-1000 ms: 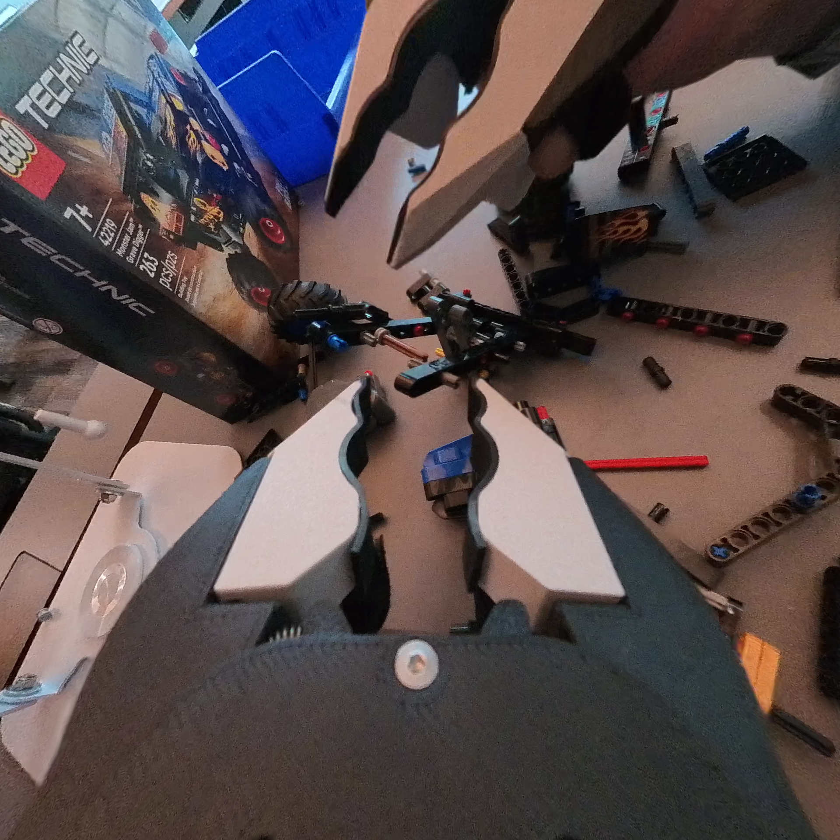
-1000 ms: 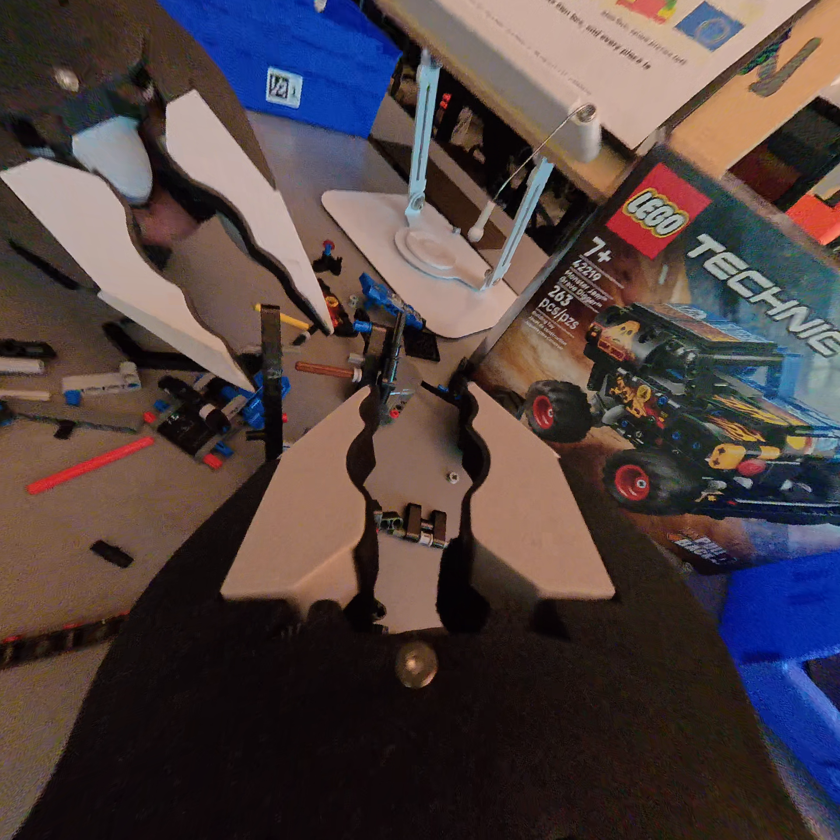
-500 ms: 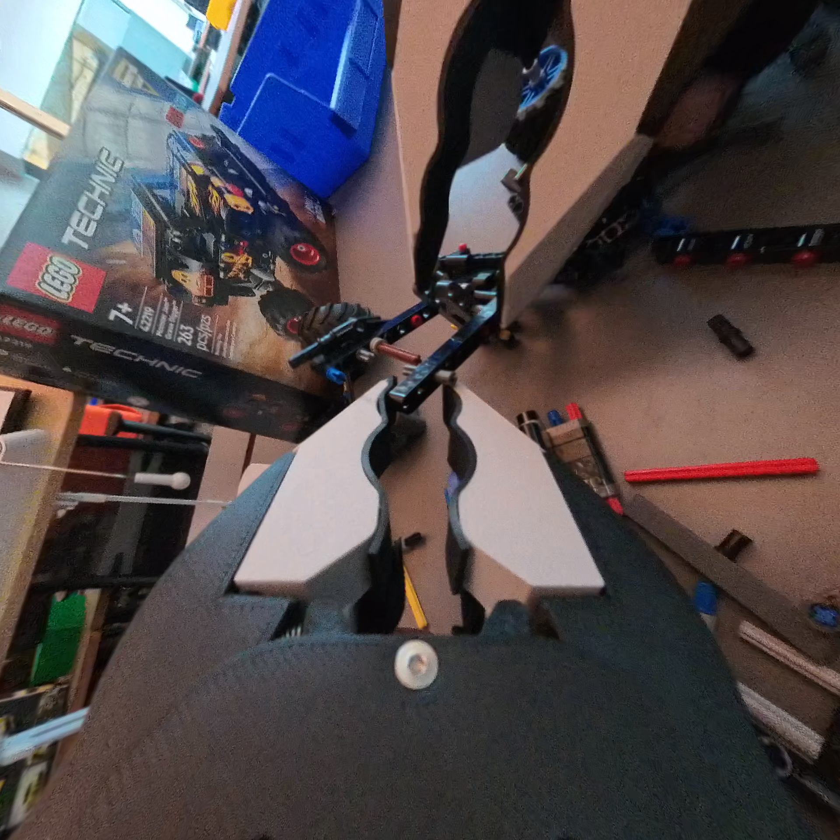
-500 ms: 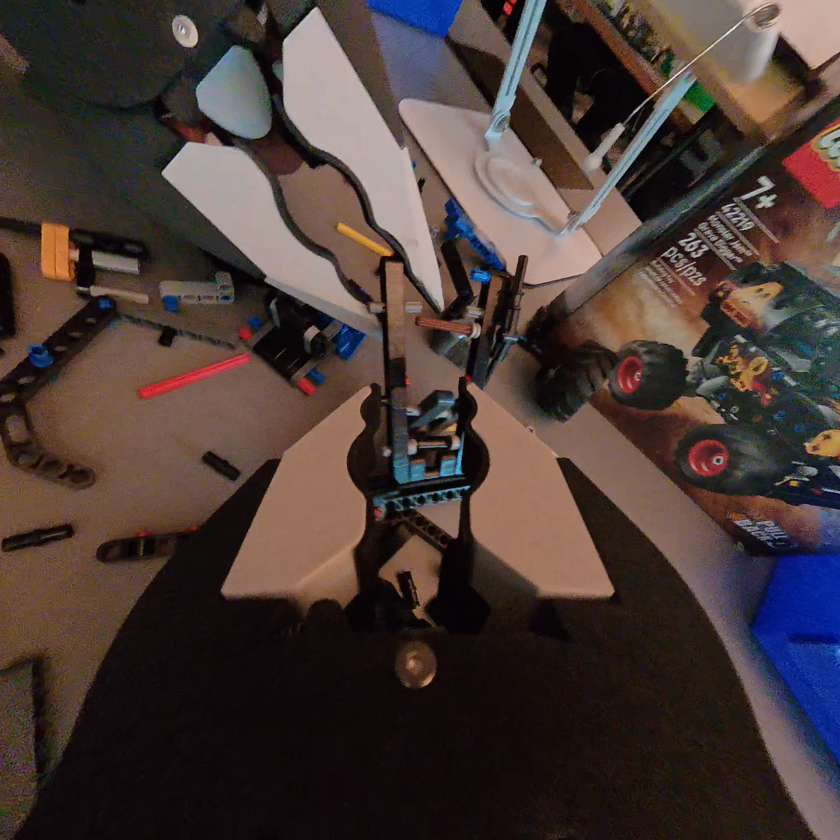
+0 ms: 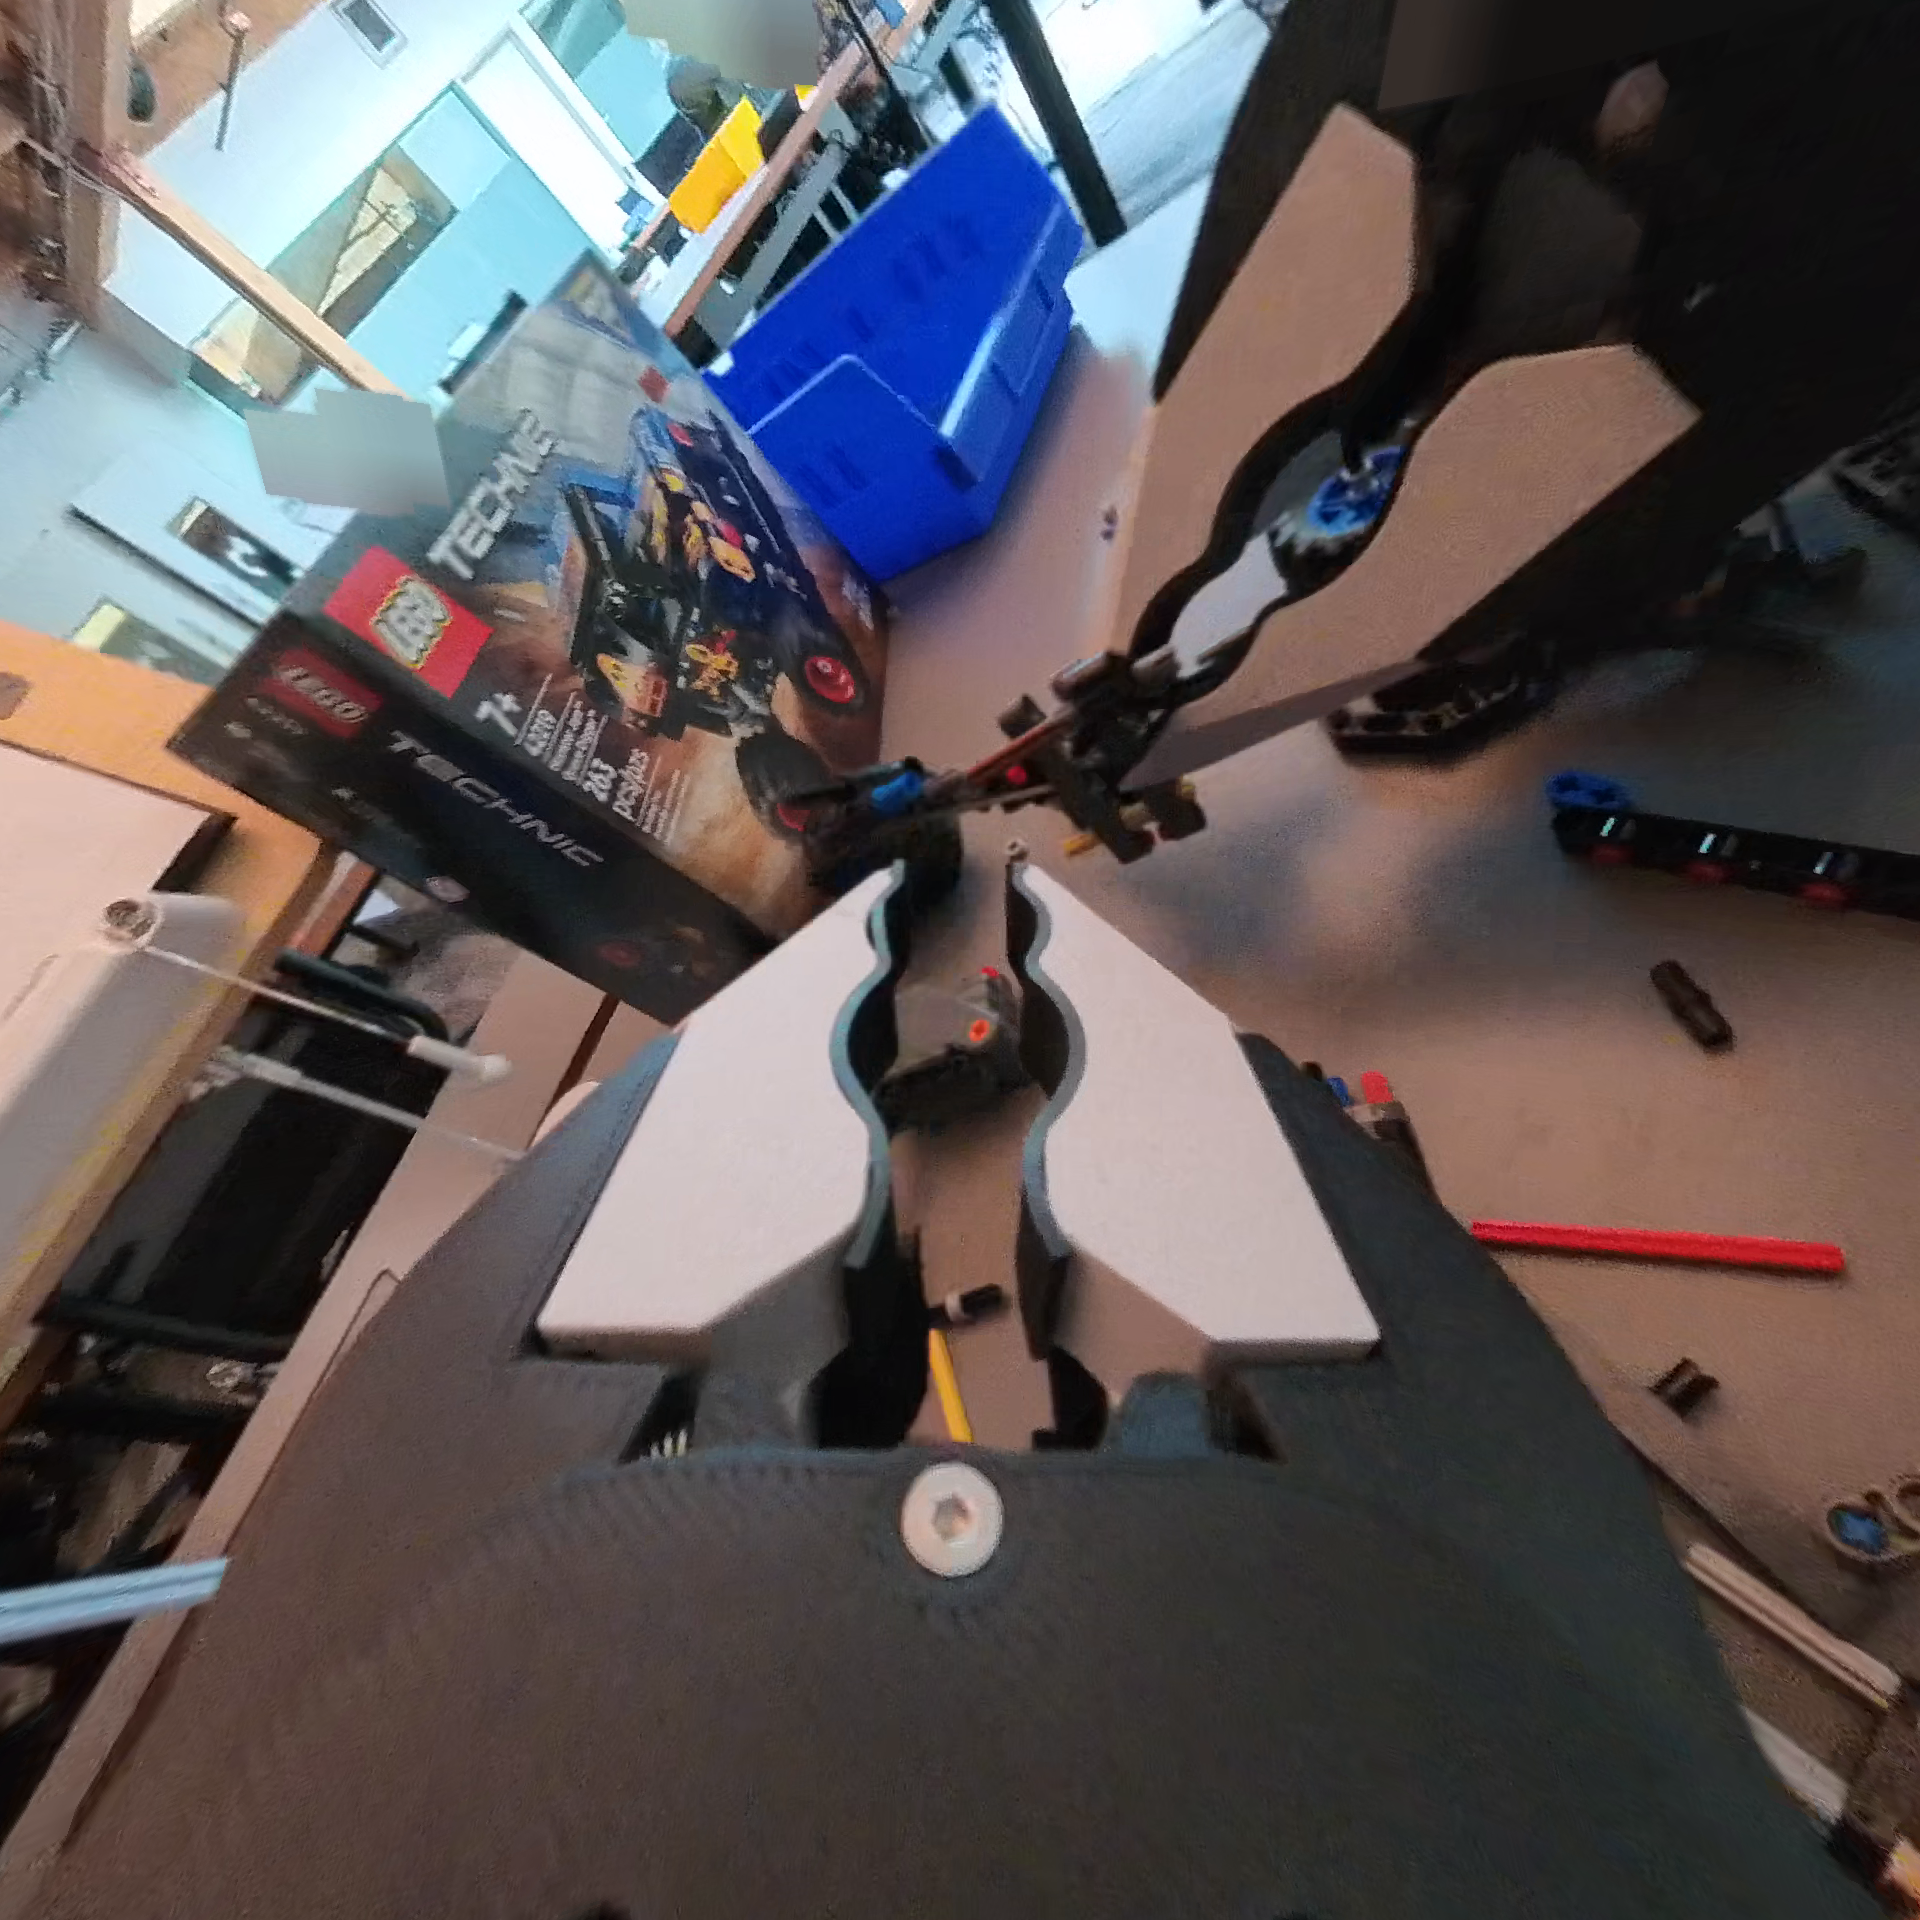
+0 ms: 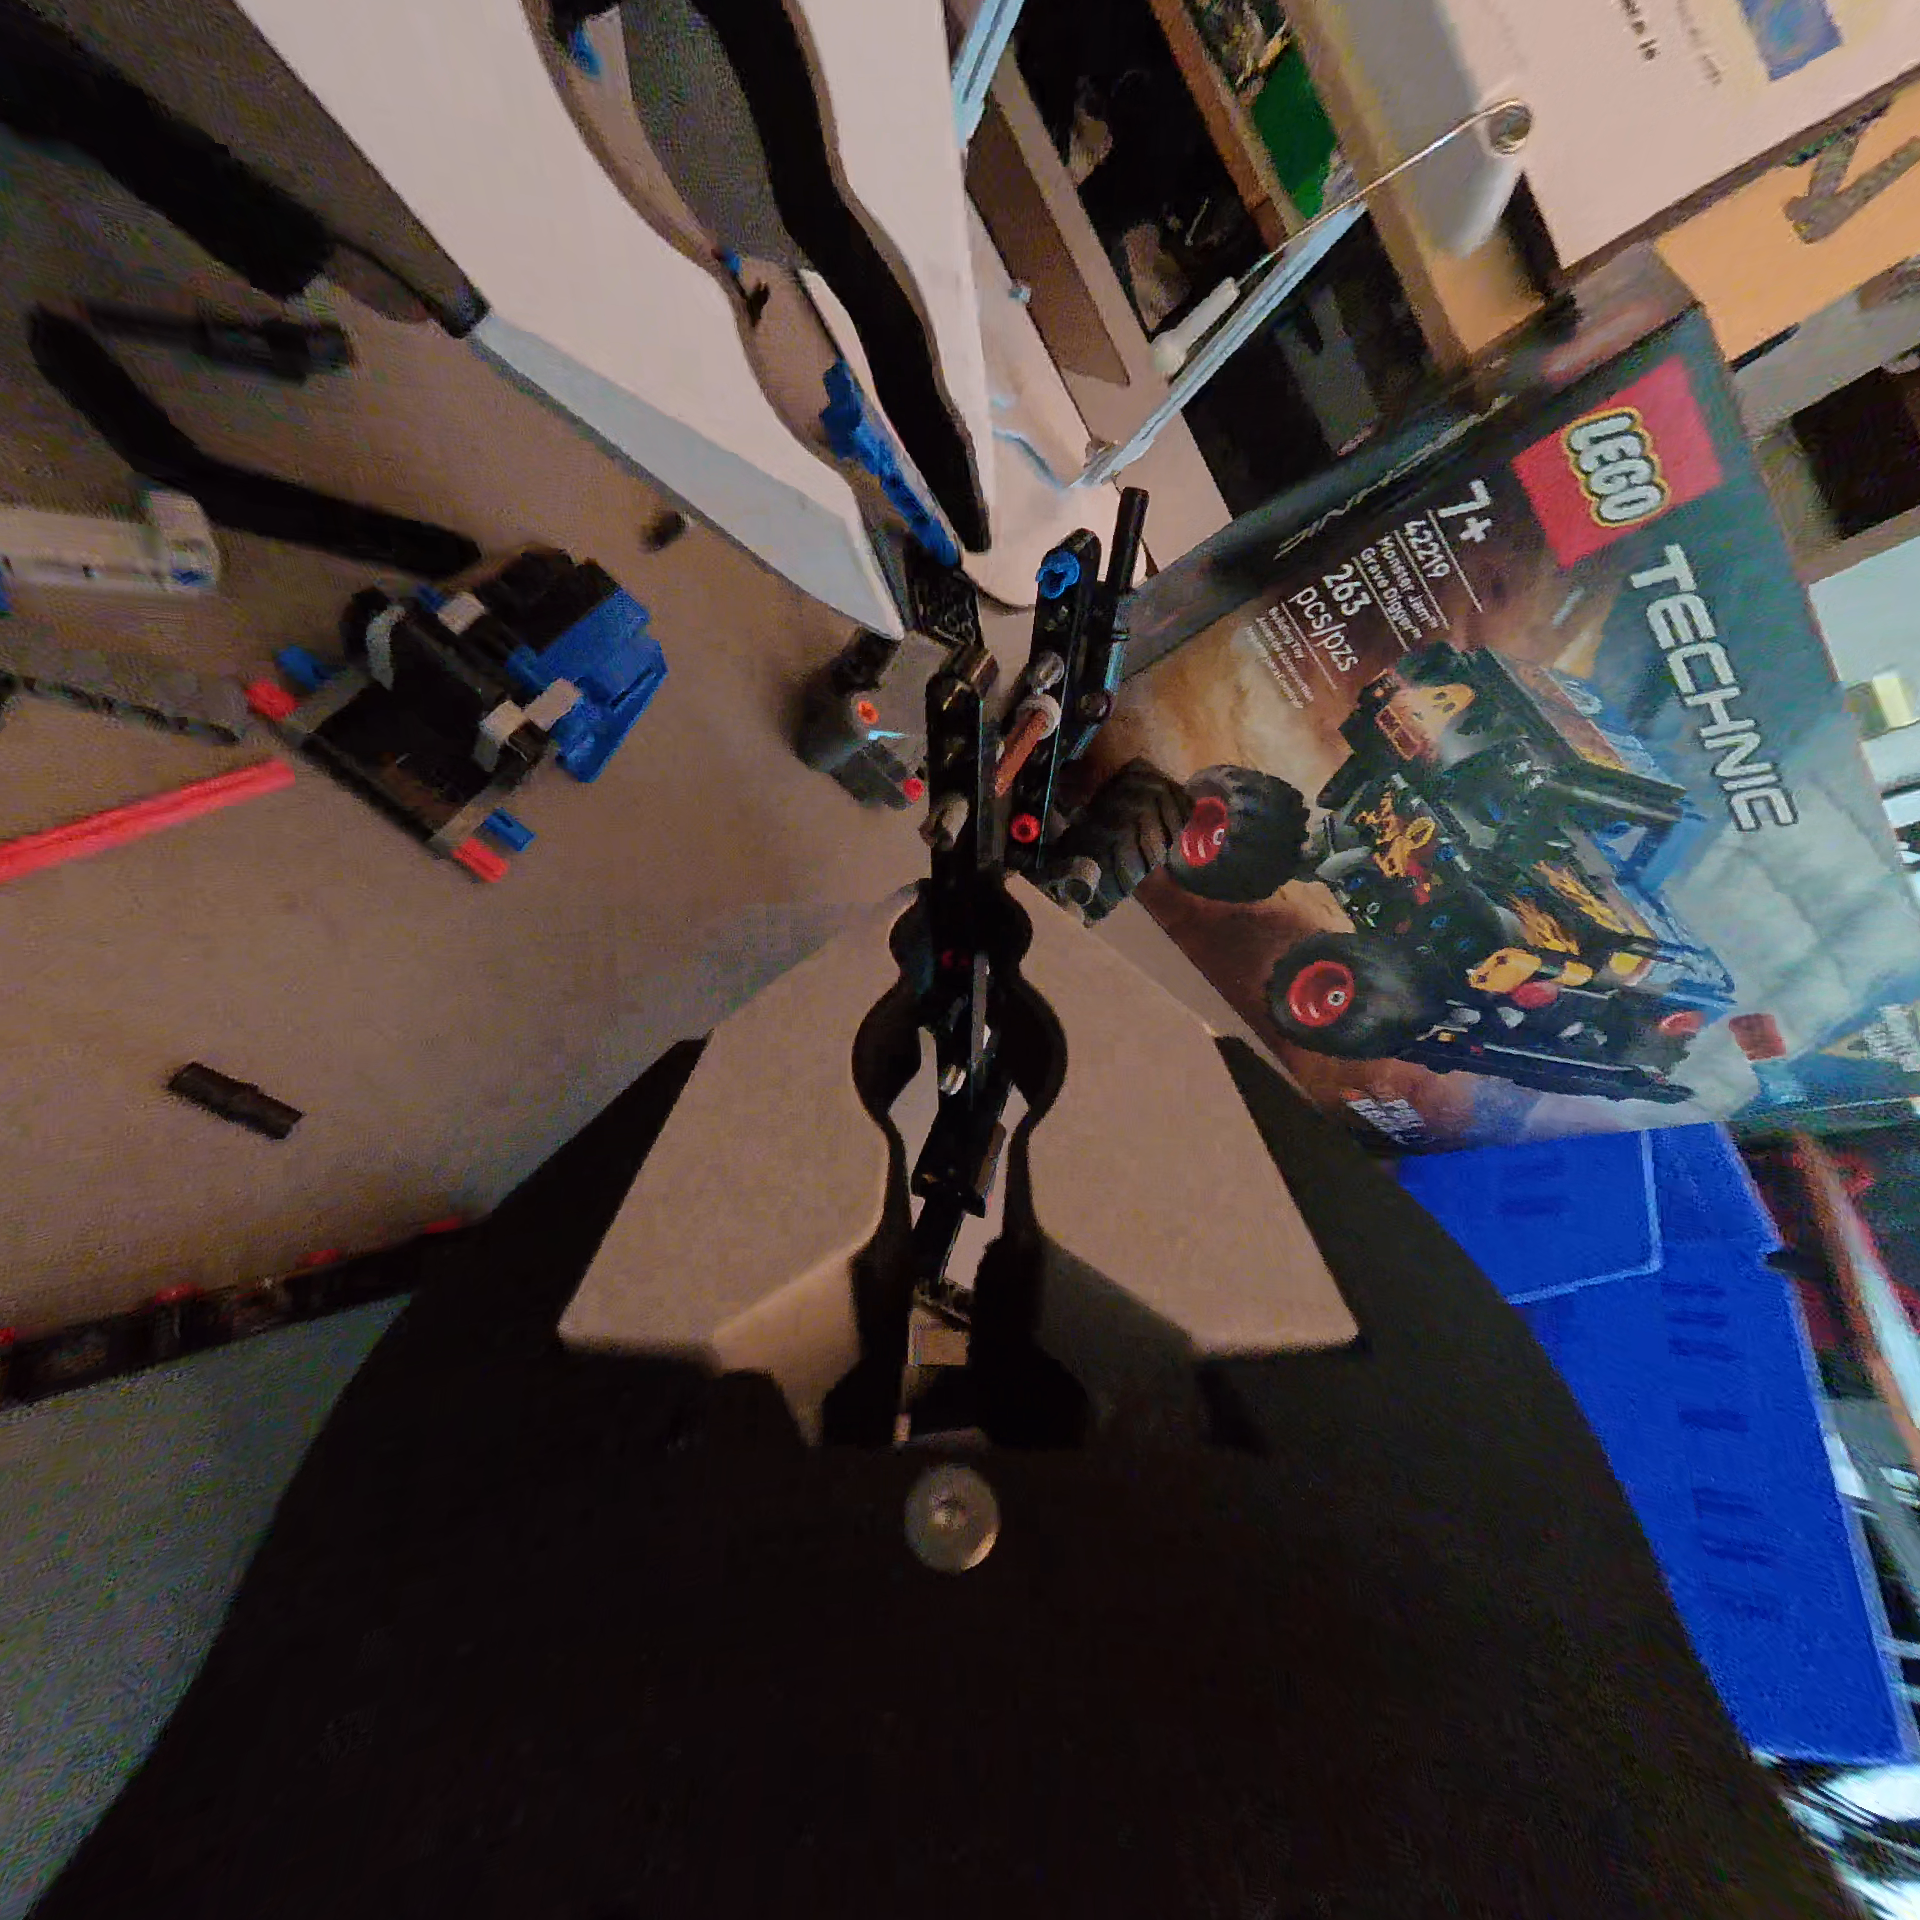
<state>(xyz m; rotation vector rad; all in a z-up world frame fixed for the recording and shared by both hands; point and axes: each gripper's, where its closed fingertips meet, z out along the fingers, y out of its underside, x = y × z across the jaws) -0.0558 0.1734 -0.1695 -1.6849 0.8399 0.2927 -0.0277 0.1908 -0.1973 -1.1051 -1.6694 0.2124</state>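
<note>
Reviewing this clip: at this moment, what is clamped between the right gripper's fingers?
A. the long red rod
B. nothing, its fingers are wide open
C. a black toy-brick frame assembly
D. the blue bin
C. In the right wrist view the right gripper is closed on the black frame assembly, which sticks out past its fingertips, while the red rod lies on the table and the blue bin sits off to the side.

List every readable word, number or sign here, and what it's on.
I don't copy out writing; here is what bears it.
Toy box: a red logo, large white lettering and small numbers on its front and side.
White sheet on the stand: small print, blurred.
Blue bin: none seen.
</note>
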